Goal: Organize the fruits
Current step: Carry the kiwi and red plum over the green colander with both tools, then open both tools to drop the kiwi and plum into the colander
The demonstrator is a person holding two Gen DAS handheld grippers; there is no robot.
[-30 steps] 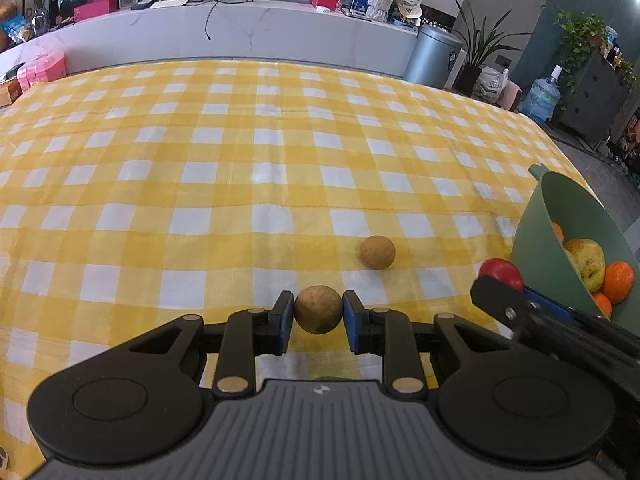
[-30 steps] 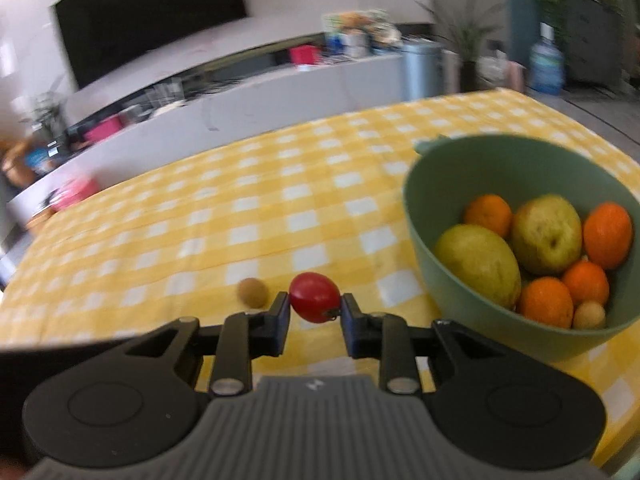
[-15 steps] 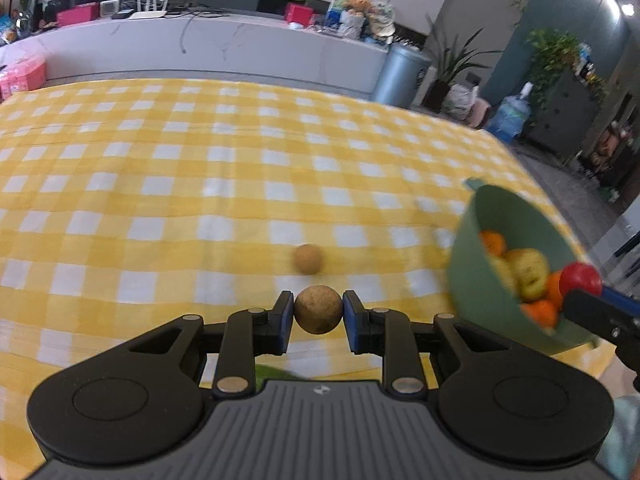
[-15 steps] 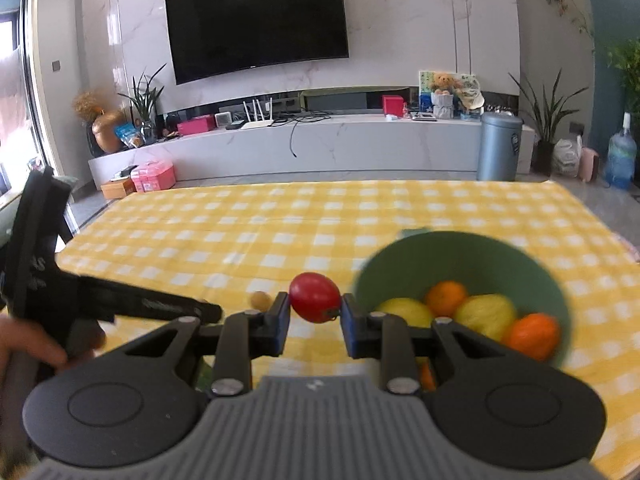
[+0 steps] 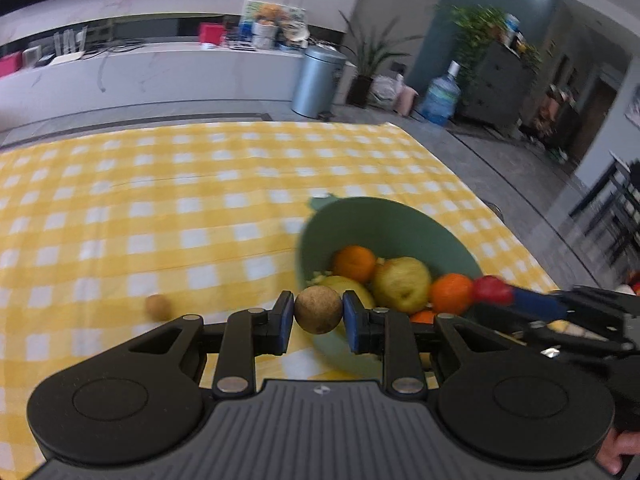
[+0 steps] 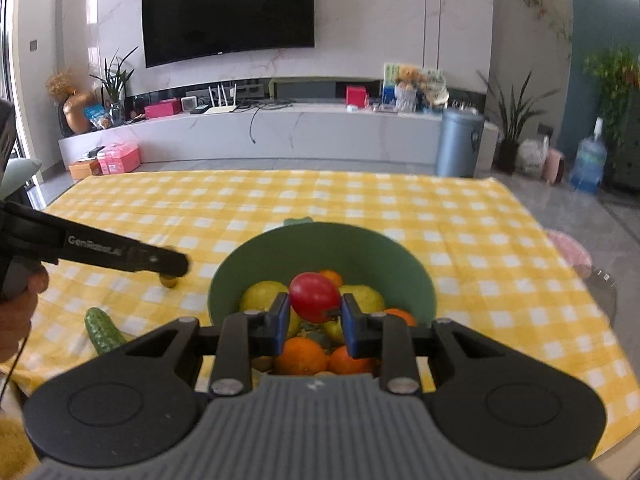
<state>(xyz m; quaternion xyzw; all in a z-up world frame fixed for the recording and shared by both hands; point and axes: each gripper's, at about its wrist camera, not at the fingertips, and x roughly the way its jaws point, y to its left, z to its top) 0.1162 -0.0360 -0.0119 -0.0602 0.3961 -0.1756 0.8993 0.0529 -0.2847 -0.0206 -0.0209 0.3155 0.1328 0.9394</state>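
- A small round brown fruit (image 5: 318, 309) is clenched between the blue pads of the left hand-held gripper (image 5: 318, 314), in front of the near-left rim of the round green plastic bowl (image 5: 384, 224).
- A small glossy red tomato (image 6: 314, 297) is grasped by the right hand-held gripper (image 6: 314, 312), held above the bowl's open mouth.
- Inside the bowl lie oranges (image 6: 300, 356) and yellow-green pears (image 5: 402, 282), packed close together.
- A second small brown fruit (image 5: 158, 307) sits on the desk left of the bowl, apart from it.
- A dark green cucumber (image 6: 103, 332) lies near the desk's near-left edge.
- The yellow-and-white checked cloth (image 5: 160, 208) covers the desk; its far and left stretches lie open, while the bowl stands nearer the right edge.
- Beyond the desk are a white marble counter (image 6: 280, 128), a black wall television (image 6: 228, 10), a grey bin (image 6: 458, 142) and potted plants (image 6: 514, 120).
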